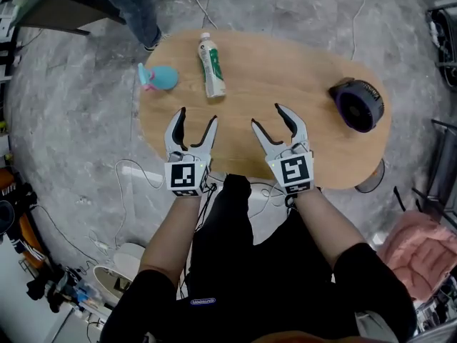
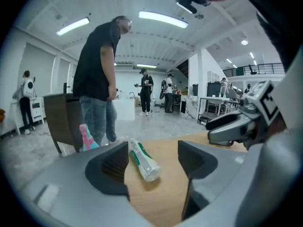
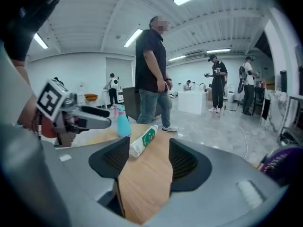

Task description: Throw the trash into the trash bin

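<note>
An empty clear plastic bottle (image 1: 211,66) with a green label lies on its side at the far middle of the oval wooden table (image 1: 314,98). It also shows as the bottle (image 2: 143,160) ahead of the left jaws and the bottle (image 3: 143,141) ahead of the right jaws. My left gripper (image 1: 192,124) hovers over the table's near edge, open and empty. My right gripper (image 1: 268,116) is beside it, also open with nothing between its jaws. Both point toward the bottle, short of it. No trash bin is clearly seen.
A teal spray bottle (image 1: 158,78) with a pink trigger stands at the table's far left edge. A dark purple round fan (image 1: 357,104) sits at the right end. A person in jeans (image 2: 99,79) stands beyond the table. A pink cushioned chair (image 1: 421,245) is lower right; cables cross the floor.
</note>
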`<action>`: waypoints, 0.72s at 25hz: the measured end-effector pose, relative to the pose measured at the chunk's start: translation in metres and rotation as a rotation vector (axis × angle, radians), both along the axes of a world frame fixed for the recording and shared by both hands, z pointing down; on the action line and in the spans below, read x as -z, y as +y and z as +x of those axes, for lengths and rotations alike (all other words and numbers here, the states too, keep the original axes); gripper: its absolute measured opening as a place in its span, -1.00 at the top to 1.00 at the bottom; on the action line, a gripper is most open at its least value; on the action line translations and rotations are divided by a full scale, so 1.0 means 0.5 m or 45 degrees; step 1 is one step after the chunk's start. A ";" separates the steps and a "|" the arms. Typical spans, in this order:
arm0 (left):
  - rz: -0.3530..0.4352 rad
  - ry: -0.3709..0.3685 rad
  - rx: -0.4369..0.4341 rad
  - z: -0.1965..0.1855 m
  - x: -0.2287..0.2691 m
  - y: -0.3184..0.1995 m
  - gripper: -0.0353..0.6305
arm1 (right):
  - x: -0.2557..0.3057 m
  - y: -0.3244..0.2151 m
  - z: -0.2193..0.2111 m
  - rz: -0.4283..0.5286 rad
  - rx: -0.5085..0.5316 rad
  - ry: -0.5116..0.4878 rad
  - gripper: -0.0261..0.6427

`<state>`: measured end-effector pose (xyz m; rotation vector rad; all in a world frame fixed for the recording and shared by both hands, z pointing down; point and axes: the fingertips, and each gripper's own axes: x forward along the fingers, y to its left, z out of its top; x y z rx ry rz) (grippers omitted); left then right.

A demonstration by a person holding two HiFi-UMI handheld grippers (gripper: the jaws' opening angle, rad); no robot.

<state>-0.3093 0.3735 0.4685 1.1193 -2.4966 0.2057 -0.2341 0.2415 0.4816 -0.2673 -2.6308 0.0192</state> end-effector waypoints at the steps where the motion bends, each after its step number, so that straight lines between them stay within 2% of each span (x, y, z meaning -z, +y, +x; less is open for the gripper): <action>1: 0.002 -0.058 -0.007 0.001 0.014 0.011 -0.10 | -0.019 0.006 -0.032 -0.015 -0.006 0.017 0.05; 3: 0.008 -0.132 -0.018 0.004 0.040 0.035 -0.10 | -0.058 0.028 -0.098 -0.057 -0.015 0.057 0.03; 6: -0.008 -0.157 -0.015 0.011 0.063 0.085 -0.10 | -0.112 0.064 -0.188 -0.101 -0.016 0.137 -0.02; 12: -0.055 -0.099 0.060 0.027 0.061 0.227 -0.10 | -0.228 0.138 -0.308 -0.048 0.049 0.322 -0.12; 15: -0.061 -0.059 0.105 0.045 0.034 0.265 -0.10 | -0.290 0.141 -0.328 -0.048 0.043 0.436 -0.26; 18: -0.074 -0.028 0.132 0.055 0.004 0.289 -0.10 | -0.364 0.141 -0.319 -0.033 0.037 0.597 -0.24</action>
